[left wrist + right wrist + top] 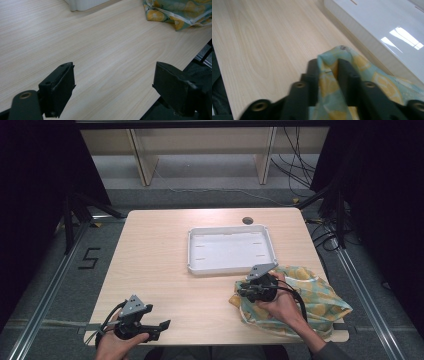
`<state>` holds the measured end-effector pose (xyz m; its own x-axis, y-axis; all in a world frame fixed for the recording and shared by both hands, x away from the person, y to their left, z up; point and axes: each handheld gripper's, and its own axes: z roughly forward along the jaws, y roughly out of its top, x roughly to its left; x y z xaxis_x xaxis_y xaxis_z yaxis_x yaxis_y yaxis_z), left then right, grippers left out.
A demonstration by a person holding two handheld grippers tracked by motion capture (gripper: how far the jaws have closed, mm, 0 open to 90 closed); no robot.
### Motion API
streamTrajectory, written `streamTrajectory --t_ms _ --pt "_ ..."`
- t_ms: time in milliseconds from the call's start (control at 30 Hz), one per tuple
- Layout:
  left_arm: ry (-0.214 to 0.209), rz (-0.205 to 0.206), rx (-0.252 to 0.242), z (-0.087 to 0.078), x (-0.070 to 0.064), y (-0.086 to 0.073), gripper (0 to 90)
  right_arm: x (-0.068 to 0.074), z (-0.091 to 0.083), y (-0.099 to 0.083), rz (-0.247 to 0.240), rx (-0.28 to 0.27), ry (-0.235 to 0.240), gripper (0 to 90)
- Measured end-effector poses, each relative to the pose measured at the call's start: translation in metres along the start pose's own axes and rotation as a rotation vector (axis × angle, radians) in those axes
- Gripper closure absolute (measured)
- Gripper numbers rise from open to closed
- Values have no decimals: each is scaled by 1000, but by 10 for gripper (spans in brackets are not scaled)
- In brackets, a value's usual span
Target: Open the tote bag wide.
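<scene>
A crumpled cloth bag printed with yellow lemons on pale green [300,300] lies at the lower right of the high view, on the near right corner of the light wooden table [160,265], with part of it hanging over the edge. The right gripper [240,292], held in the person's right hand [282,307], sits at the bag's left end. In the right gripper view its two black jaws have closed almost together on a fold of the lemon fabric [329,75], which stands up between them in the lower centre of the frame. Just above the bag in the high view, near the middle of the table, rests a shallow white rectangular plastic tray [192,252]; its wall also crosses the upper right of the right gripper view [362,42]. The fabric seems to lie just short of the tray wall, though the angle makes that hard to judge.

The left gripper [157,326] is at the lower left of the high view, held in the left hand [115,347] over the table's near edge, well apart from the bag. In the left gripper view its jaws stand wide apart with bare wood between them, and the bag [175,12] shows in the upper right corner.
</scene>
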<state>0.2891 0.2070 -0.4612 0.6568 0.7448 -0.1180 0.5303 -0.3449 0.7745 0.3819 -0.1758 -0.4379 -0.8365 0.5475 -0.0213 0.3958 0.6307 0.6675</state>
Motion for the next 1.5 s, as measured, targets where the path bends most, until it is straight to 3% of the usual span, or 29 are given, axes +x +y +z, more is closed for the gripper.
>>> streamTrajectory --t_ms 33,67,100,200,233,333,467,500,533,633,733,767,800,833,867,900,967,1000,1033,1067,1100,1167,1233,1267,1300,1367,1400,1467,1500 --pt "4 1 7 0 0 0 165 1 1 3 -18 11 4 880" --pt "4 1 7 0 0 0 165 1 1 3 -18 11 4 880" --pt "1 1 10 0 0 0 165 3 4 7 -49 5 17 897" --pt "4 3 10 0 0 0 165 6 7 12 -55 11 39 900" --pt "1 1 15 0 0 0 165 12 14 18 -86 3 55 900" --pt "1 -9 13 -1 1 0 164 25 21 28 -97 2 74 900" --pt "15 -8 12 -4 5 0 164 50 32 47 -145 -17 154 900" --pt "27 -53 -30 -1 2 0 164 53 34 51 -156 -15 161 900" --pt "23 -40 -12 -3 3 0 164 60 37 56 -161 -19 175 900" --pt "19 -38 -19 -3 3 -1 164 73 45 67 -183 -17 215 900" --pt "25 -41 -17 -3 3 0 164 80 51 73 -197 -19 226 900" --pt "28 -13 5 -6 6 1 164 86 54 78 -212 -21 240 900" --pt "35 -66 -32 -5 3 0 164 89 56 81 -208 -26 247 900" --pt "31 -15 8 -8 7 1 164 91 58 83 -204 -22 257 897" --pt "31 -15 8 -8 7 1 164 91 58 83 -204 -22 257 897" --pt "49 -53 -27 -7 5 0 164 95 59 85 -192 -39 276 833" --pt "35 -29 2 -10 8 1 165 95 59 86 -208 -54 282 794" --pt "46 -59 -43 -8 6 1 165 96 53 85 -186 -51 286 677" --pt "46 -59 -43 -8 6 1 165 95 50 85 -190 -69 285 618" --pt "32 -43 -7 -11 9 2 165 95 50 85 -190 -69 285 618" --pt "33 -65 -40 -9 8 2 167 88 32 80 -151 -88 283 531" --pt "16 -79 -43 -8 9 4 166 84 27 78 -156 -104 279 506" --pt "8 -48 -22 -4 12 13 168 69 0 68 -141 -116 215 463" --pt "8 -48 -22 -4 12 13 170 69 0 68 -141 -116 215 463" --pt "9 -85 -64 1 10 17 170 63 -8 63 -126 -129 188 457" --pt "-10 -68 -33 2 13 24 174 48 -23 51 -94 -137 161 452" --pt "-26 -103 -63 8 12 32 176 33 -36 36 -60 -131 119 449" --pt "-38 -87 -56 11 13 38 186 27 -39 30 -45 -130 95 449" --pt "-50 -95 -61 20 9 49 204 11 -49 11 9 -121 57 445"
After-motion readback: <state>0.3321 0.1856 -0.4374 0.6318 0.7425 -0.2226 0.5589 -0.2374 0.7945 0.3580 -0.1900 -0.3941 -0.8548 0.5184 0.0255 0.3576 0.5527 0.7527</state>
